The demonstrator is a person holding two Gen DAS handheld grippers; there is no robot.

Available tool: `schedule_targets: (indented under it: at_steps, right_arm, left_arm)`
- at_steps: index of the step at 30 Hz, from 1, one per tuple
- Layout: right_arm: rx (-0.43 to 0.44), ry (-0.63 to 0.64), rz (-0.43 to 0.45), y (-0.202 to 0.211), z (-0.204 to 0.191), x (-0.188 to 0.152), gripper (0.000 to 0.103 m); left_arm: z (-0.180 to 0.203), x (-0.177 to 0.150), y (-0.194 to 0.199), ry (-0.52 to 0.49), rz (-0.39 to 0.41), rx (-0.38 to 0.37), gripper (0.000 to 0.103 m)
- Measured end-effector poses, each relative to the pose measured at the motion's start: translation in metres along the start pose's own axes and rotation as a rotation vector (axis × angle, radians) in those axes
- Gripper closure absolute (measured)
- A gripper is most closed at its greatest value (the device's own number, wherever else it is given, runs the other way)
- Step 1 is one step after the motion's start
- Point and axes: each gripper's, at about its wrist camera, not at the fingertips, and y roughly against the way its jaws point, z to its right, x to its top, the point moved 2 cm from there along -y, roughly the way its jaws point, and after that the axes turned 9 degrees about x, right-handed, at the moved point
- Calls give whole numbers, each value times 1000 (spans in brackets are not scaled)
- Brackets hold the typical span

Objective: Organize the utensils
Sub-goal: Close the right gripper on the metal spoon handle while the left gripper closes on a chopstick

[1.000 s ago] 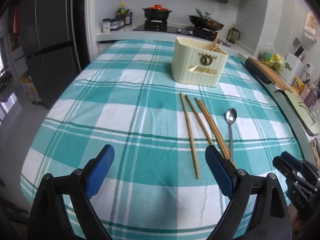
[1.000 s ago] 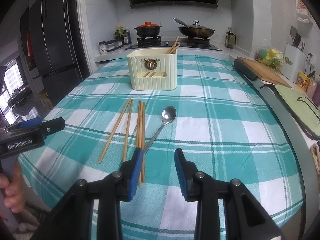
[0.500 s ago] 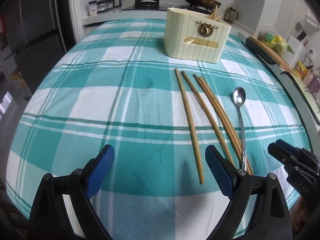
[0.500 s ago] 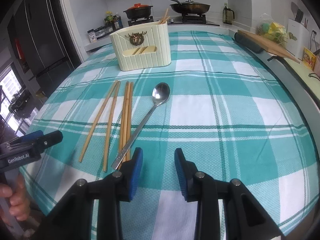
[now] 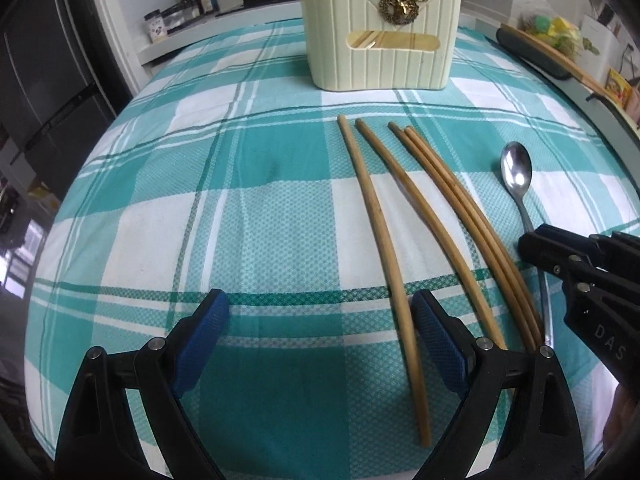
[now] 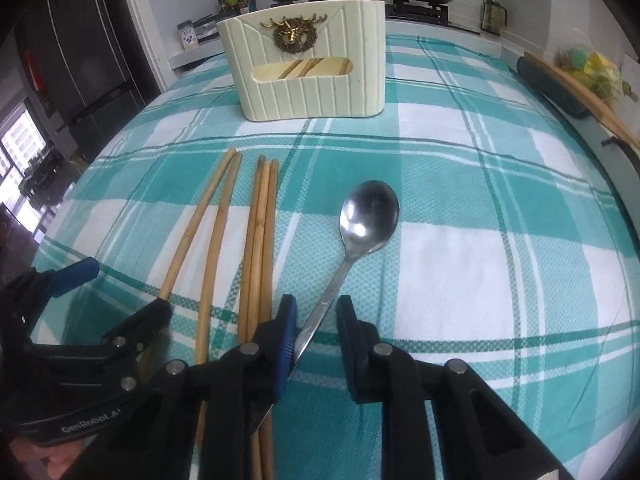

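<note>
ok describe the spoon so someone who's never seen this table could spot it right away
Start at the cream utensil holder standing on the teal plaid tablecloth. In front of it lie wooden chopsticks in a row; the spoon lies just right of them, its handle running between the fingers of the right tool. It is the only shiny metal piece.

Kitchen with a checked tablecloth

A teal-and-white cloth covers the worktop; beyond it a stove carries pots, a dark fridge stands far left, and daylight enters a window.
</note>
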Motion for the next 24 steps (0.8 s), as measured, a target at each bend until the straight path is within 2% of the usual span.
schedule_targets:
  at_steps: [4, 8, 11, 18, 23, 24]
  right_arm:
    - [-58, 46, -4, 5, 1, -6, 94]
    - [-85, 3, 4, 16, 19, -13, 96]
    - [-121, -26, 18, 25, 34, -22, 96]
    - [-218, -84, 59, 49, 63, -49, 96]
    - [-221, -58, 114, 54, 62, -61, 93]
    - [-225, -50, 122, 54, 61, -62, 93]
  left_arm:
    - [-3, -2, -1, 23, -3, -14, 9]
    - [-3, -4, 1, 27, -1, -31, 14]
    - [0, -3, 3, 18, 5, -46, 23]
    - [11, -3, 10, -9, 43, -50, 58]
    - [18, -4, 13, -27, 65, -36, 78]
    - [19, -4, 14, -32, 67, -32, 84]
